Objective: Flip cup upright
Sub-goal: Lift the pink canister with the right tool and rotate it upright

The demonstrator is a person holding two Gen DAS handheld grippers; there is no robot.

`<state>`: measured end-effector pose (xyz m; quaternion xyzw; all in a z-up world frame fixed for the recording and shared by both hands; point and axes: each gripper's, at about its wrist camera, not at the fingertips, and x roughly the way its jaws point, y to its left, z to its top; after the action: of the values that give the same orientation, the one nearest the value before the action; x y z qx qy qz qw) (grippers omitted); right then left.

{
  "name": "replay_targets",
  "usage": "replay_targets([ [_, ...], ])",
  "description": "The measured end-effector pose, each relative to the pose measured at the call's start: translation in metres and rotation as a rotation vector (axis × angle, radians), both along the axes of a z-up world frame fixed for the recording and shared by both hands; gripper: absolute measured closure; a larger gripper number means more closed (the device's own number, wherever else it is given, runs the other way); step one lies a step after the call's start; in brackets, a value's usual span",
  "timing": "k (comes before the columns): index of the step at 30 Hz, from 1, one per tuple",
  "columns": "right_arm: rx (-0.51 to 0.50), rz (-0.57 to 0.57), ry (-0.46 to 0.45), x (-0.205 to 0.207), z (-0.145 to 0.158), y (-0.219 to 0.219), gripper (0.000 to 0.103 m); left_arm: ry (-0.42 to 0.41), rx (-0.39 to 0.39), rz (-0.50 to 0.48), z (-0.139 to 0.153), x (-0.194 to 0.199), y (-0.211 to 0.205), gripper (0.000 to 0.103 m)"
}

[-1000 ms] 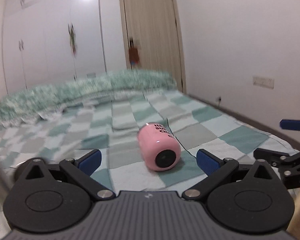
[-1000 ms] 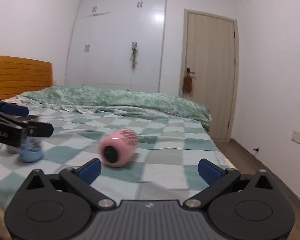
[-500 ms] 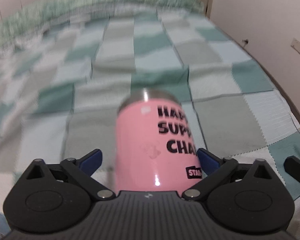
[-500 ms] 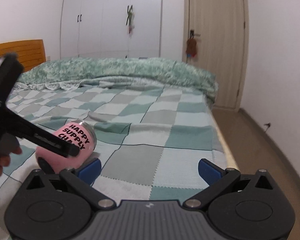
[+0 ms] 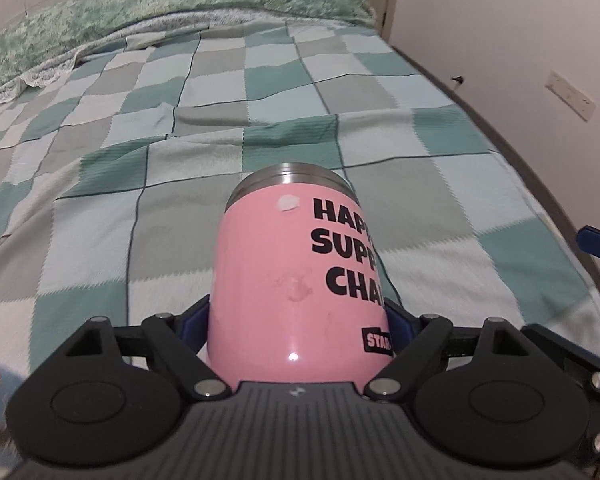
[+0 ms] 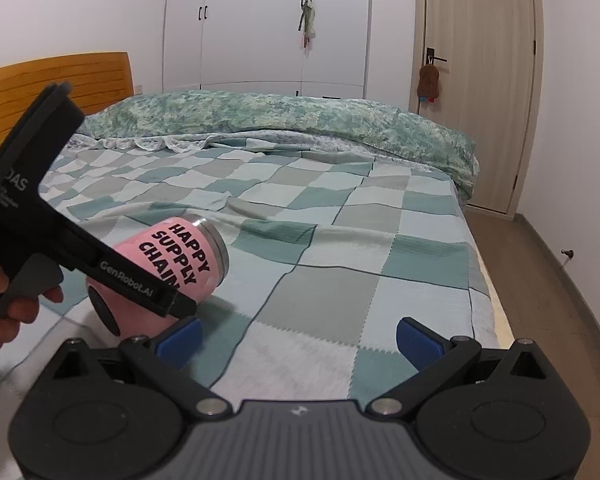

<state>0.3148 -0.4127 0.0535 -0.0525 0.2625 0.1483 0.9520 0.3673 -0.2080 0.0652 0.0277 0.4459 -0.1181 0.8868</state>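
A pink cup (image 5: 284,280) with black lettering and a steel rim lies on its side on the checkered bedspread (image 5: 180,128), rim pointing away from me. My left gripper (image 5: 298,324) is shut on the cup near its base, blue pads pressed on both sides. In the right wrist view the cup (image 6: 180,256) lies at the left with the left gripper's body (image 6: 40,216) across it. My right gripper (image 6: 298,338) is open and empty, low over the bed to the right of the cup.
A rumpled green quilt (image 6: 300,120) lies across the far end of the bed. The bed's right edge (image 6: 488,280) drops to a wooden floor. A wooden headboard (image 6: 52,76), white wardrobe (image 6: 268,20) and door (image 6: 480,80) stand behind.
My left gripper's fingers have closed in from either side onto the pink cup. The right gripper has stayed open and shifted little.
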Motion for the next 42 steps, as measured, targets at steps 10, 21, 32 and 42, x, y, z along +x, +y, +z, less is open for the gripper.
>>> replay_targets([
  [10, -0.043, 0.004, 0.014, -0.093, 0.02, 0.028, 0.0, 0.015, -0.065, 0.005, 0.02, -0.111, 0.037, 0.017],
  [21, -0.066, 0.031, 0.094, -0.171, -0.005, 0.054, 0.0, 0.034, -0.107, 0.081, -0.008, -0.187, 0.058, 0.017],
  [32, -0.065, -0.001, 0.122, -0.189, -0.011, 0.053, 0.0, -0.019, -0.08, 0.094, -0.014, -0.206, 0.064, 0.0],
  [42, -0.023, 0.008, 0.094, -0.184, 0.013, 0.072, 0.0, -0.226, -0.146, 0.038, 0.034, -0.236, 0.131, 0.0],
])
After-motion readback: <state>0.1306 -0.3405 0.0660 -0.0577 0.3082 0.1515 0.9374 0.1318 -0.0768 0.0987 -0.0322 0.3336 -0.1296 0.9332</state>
